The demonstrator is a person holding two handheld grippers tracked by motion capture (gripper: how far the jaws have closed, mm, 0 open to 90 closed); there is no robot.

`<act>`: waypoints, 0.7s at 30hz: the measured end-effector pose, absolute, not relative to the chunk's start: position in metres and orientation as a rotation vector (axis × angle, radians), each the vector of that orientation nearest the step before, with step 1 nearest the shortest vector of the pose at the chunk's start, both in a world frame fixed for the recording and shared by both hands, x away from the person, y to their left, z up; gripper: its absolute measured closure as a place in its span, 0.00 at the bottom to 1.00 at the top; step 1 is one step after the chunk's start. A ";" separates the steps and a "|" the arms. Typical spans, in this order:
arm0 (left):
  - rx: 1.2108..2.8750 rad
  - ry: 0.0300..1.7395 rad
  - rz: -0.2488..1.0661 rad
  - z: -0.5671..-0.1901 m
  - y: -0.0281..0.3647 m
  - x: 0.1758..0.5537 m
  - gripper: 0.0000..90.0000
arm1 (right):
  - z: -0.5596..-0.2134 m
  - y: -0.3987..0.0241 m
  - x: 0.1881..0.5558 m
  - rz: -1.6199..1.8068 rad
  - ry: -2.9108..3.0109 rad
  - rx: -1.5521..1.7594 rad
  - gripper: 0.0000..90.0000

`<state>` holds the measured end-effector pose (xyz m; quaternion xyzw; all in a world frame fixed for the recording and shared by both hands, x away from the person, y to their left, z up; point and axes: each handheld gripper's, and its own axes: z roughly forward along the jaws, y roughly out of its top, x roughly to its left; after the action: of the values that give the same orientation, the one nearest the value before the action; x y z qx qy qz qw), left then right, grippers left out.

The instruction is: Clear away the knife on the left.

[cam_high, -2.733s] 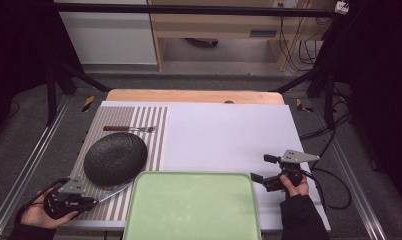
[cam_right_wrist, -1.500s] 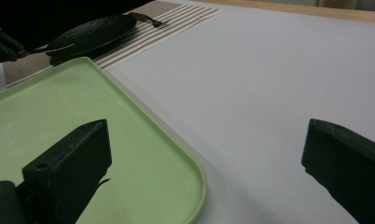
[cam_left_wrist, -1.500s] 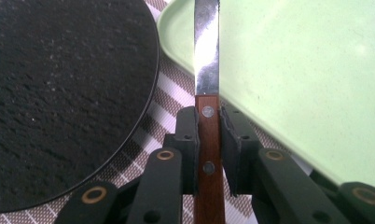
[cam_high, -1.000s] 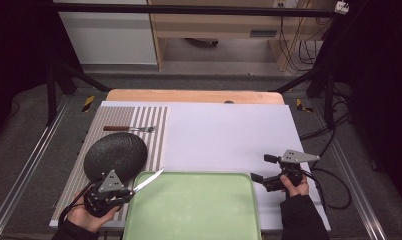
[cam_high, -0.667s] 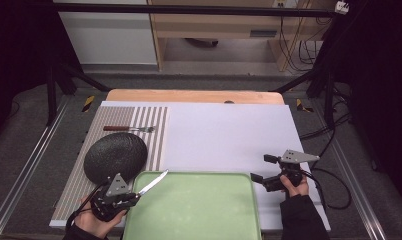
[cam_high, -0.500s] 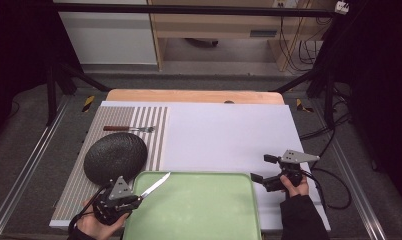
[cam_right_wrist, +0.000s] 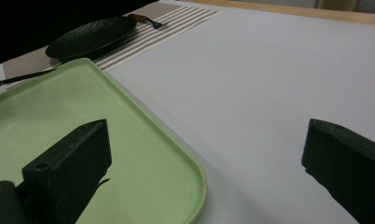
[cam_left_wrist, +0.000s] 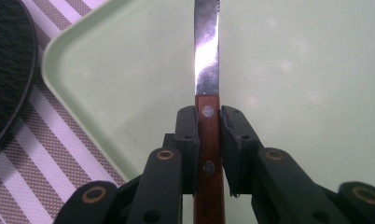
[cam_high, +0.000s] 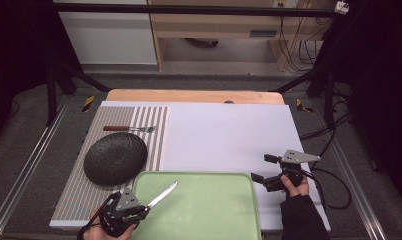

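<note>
- The left gripper (cam_high: 139, 212) is clenched on a table knife with a reddish-brown wooden handle and a bright steel blade (cam_left_wrist: 207, 70); in the left gripper view both pads press the riveted handle from either side, so the pick-up looks done.
- The knife is in the air over the near left corner of the pale green plastic tray (cam_high: 209, 220), its blade slanting up and right across the tray floor in the high view (cam_high: 162, 194); it is not yet set down.
- What seems left: lay the knife in the tray and let go; then likely fetch the wooden-handled small fork (cam_high: 129, 129) lying on the far part of the beige striped placemat (cam_high: 154, 135), and perhaps the round black textured plate (cam_high: 116, 158) just beside the tray's far left corner.
- The left hand sits low at the near table edge, gripper pointing forward and slightly right over the tray rim.
- The right gripper (cam_high: 259, 168) rests on the white table cover (cam_high: 229, 135) just beside the tray's right edge, aimed left; its jaws stand wide apart in the right gripper view, grasping nothing.
</note>
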<state>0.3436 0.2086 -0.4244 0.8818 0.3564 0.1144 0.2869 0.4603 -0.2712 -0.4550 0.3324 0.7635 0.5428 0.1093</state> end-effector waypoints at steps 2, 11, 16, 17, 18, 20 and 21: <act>2.355 0.957 0.303 -0.426 0.208 0.341 0.86 | -0.455 -0.271 0.460 1.595 2.245 0.978 0.02; 2.382 0.975 0.272 -0.437 0.200 0.334 0.86 | -0.455 -0.271 0.461 1.593 2.245 0.976 0.02; 2.401 0.971 0.265 -0.442 0.196 0.334 0.86 | -0.455 -0.271 0.461 1.592 2.245 0.976 0.02; 2.405 0.972 0.263 -0.443 0.195 0.334 0.86 | -0.455 -0.271 0.461 1.592 2.246 0.975 0.02; 2.414 0.971 0.263 -0.444 0.194 0.335 0.86 | -0.456 -0.271 0.461 1.591 2.246 0.976 0.02; 2.422 0.969 0.266 -0.445 0.194 0.335 0.86 | -0.456 -0.271 0.461 1.591 2.246 0.977 0.02; 2.429 0.974 0.262 -0.448 0.193 0.336 0.86 | -0.456 -0.271 0.461 1.591 2.247 0.975 0.02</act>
<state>0.3358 0.1930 -0.4475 0.8935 0.3583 0.0965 0.2528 0.4608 -0.2707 -0.4555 0.3319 0.7646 0.5415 0.1100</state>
